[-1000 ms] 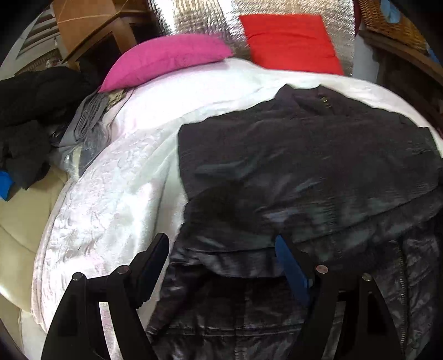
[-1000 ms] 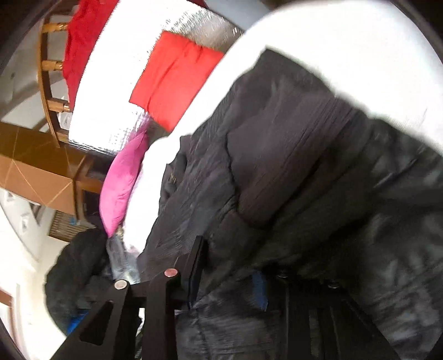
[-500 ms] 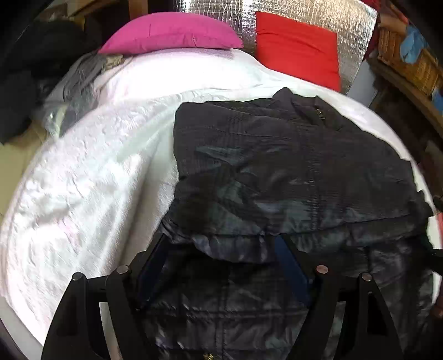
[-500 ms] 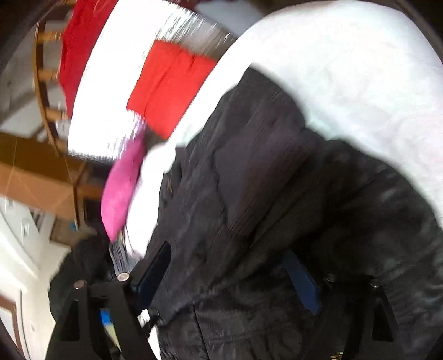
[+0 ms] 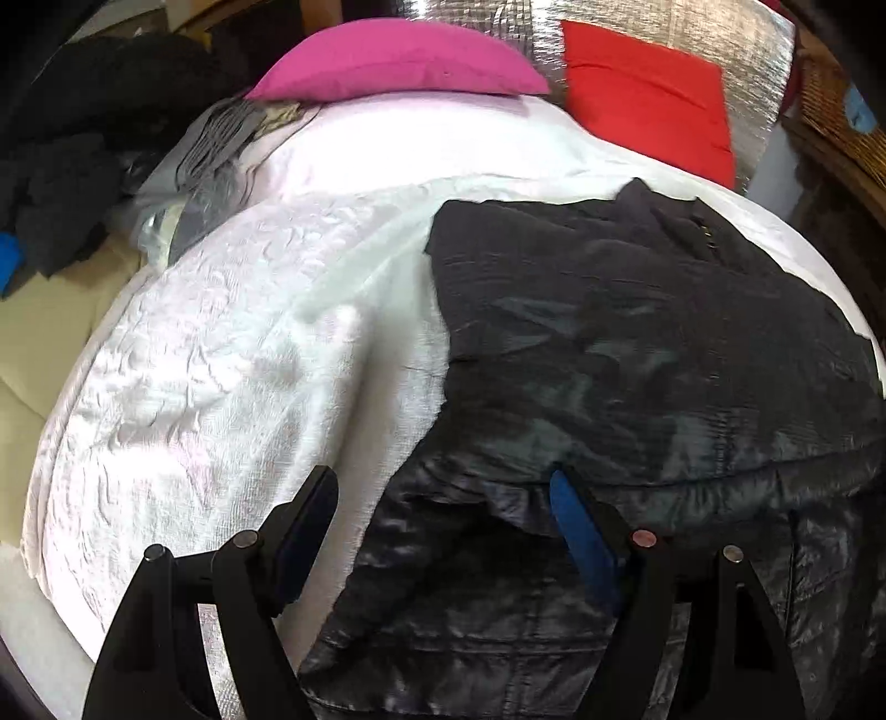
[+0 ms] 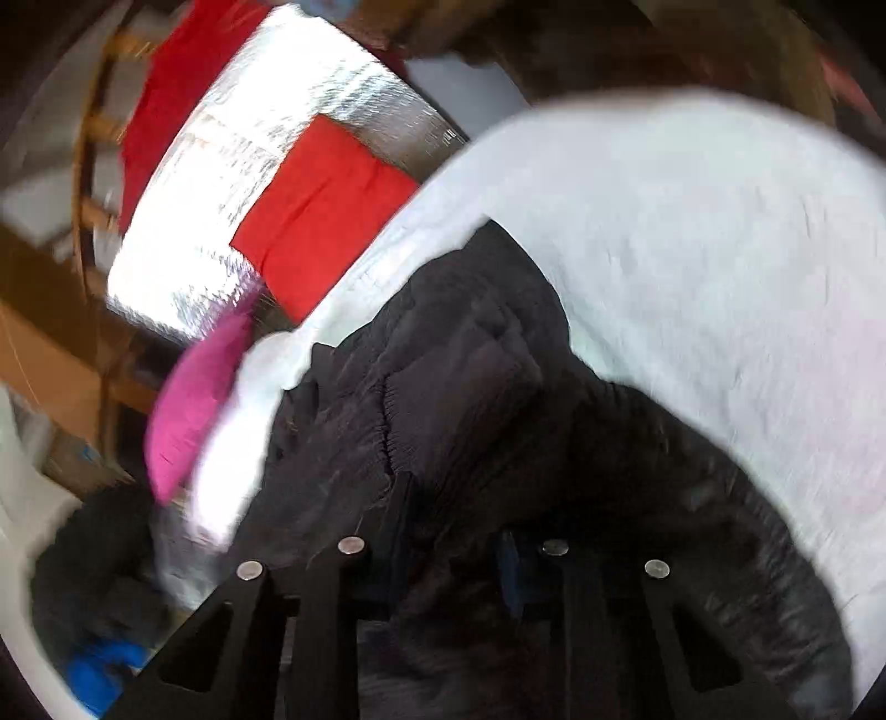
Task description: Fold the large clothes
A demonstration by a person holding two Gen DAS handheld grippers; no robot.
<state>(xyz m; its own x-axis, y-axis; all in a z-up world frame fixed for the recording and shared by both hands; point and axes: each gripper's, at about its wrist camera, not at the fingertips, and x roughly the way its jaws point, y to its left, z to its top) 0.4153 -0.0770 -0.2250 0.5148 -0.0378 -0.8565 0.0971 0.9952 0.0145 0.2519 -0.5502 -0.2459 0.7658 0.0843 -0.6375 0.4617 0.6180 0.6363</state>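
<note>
A large black quilted jacket (image 5: 637, 354) lies partly folded on a white bedspread (image 5: 221, 376). My left gripper (image 5: 443, 526) is open and empty, hovering just above the jacket's near left edge, one finger over the bedspread, the other over the fabric. In the right wrist view the same jacket (image 6: 470, 399) fills the middle. My right gripper (image 6: 454, 531) has its fingers narrowed with jacket fabric bunched between them; the view is blurred.
A pink pillow (image 5: 398, 58) and a red cushion (image 5: 648, 94) lean against a silver foil panel (image 5: 637, 22) at the back. A pile of dark and grey clothes (image 5: 72, 166) lies at the left. A wicker basket (image 5: 841, 99) stands at the right.
My left gripper has shifted left, its left finger now over the bedspread. My right gripper has closed in on the jacket fabric and the view has swung.
</note>
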